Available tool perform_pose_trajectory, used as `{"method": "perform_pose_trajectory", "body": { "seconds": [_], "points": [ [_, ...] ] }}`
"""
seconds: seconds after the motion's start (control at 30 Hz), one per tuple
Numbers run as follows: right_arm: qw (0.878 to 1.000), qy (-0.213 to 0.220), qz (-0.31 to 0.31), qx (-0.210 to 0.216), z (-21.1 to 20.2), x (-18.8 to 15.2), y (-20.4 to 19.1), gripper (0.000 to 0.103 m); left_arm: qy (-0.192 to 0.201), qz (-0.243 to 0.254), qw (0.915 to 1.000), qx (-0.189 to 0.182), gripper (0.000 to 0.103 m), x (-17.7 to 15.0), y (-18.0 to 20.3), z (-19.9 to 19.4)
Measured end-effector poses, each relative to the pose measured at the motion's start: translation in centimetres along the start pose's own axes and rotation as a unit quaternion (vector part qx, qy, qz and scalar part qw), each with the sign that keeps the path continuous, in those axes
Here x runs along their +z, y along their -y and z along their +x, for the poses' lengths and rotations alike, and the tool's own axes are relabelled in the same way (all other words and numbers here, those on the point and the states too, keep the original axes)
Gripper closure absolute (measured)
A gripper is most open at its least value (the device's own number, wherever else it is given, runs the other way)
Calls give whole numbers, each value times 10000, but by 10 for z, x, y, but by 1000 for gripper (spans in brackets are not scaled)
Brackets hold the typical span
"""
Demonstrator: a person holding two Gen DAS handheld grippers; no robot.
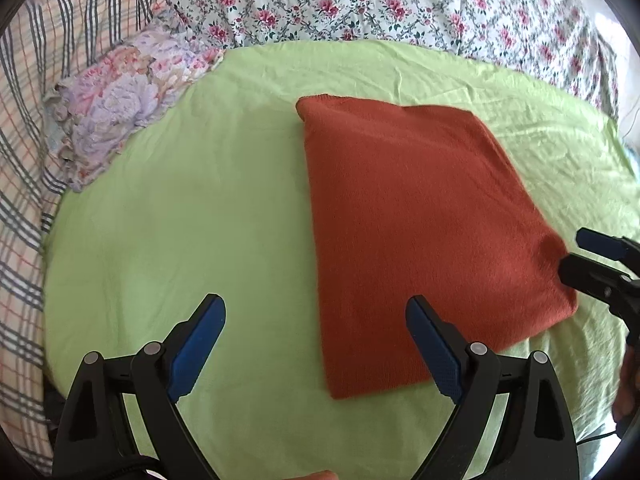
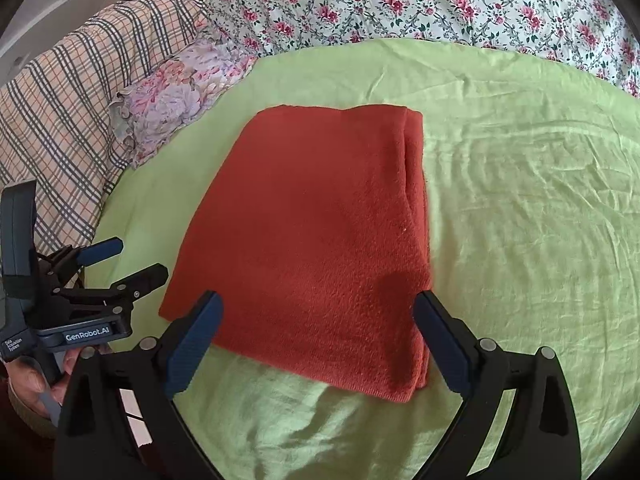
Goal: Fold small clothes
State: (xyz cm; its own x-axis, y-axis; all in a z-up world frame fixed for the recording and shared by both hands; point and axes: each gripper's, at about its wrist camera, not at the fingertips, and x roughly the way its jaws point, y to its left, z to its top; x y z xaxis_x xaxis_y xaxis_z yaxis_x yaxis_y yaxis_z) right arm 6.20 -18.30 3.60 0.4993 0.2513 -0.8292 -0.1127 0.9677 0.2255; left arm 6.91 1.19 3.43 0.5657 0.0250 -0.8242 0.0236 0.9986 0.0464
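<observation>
Rust-red knit cloth (image 2: pixel 316 240), folded into a flat rectangle, lies on the pale green wrinkled sheet (image 2: pixel 520 208) in front of you; its layered edges show along the right side in the right wrist view, and it sits flat with nothing gripping it. Your left gripper (image 1: pixel 316 312) hangs above the sheet with its blue-padded fingers (image 1: pixel 200 344) spread wide; the near left corner of the folded cloth falls between them in that view, though you cannot tell whether either pad touches it. Your right gripper (image 2: pixel 318 308) is likewise spread wide over the near edge of the cloth, pinching nothing; its right finger sits by the cloth's near right corner. Beyond the sheet lie a white quilt with pink flowers (image 2: pixel 440 4), a crumpled lilac floral cloth (image 1: pixel 116 108) at the far left, and a checked blanket in beige and grey (image 1: pixel 32 128) beside it.
</observation>
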Motion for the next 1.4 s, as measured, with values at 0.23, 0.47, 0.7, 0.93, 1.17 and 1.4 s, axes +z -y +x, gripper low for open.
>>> {"method": "perform_pose_trajectory", "body": {
  "seconds": [0.23, 0.47, 0.7, 0.93, 1.17, 1.4],
  "points": [
    [9991, 191, 319, -202, 21, 38, 34, 9, -52, -330, 9994, -118, 11, 31, -21, 24],
    [9981, 133, 564, -213, 44, 62, 49, 15, -158, -444, 9988, -92, 11, 41, -28, 42],
    [9988, 38, 468, -143, 48, 61, 39, 15, -219, -433, 9988, -75, 11, 42, -24, 48],
    [9992, 8, 403, -37, 34, 43, 24, 15, -103, -362, 9993, -72, 11, 35, -14, 27],
    [9993, -81, 351, 66, 30, 25, 11, 15, -13, -326, 9995, -13, 11, 23, -9, 13],
    [9996, -37, 260, 75, 22, 20, 4, 14, -8, -250, 9997, 21, 11, 22, -2, 10]
  ]
}}
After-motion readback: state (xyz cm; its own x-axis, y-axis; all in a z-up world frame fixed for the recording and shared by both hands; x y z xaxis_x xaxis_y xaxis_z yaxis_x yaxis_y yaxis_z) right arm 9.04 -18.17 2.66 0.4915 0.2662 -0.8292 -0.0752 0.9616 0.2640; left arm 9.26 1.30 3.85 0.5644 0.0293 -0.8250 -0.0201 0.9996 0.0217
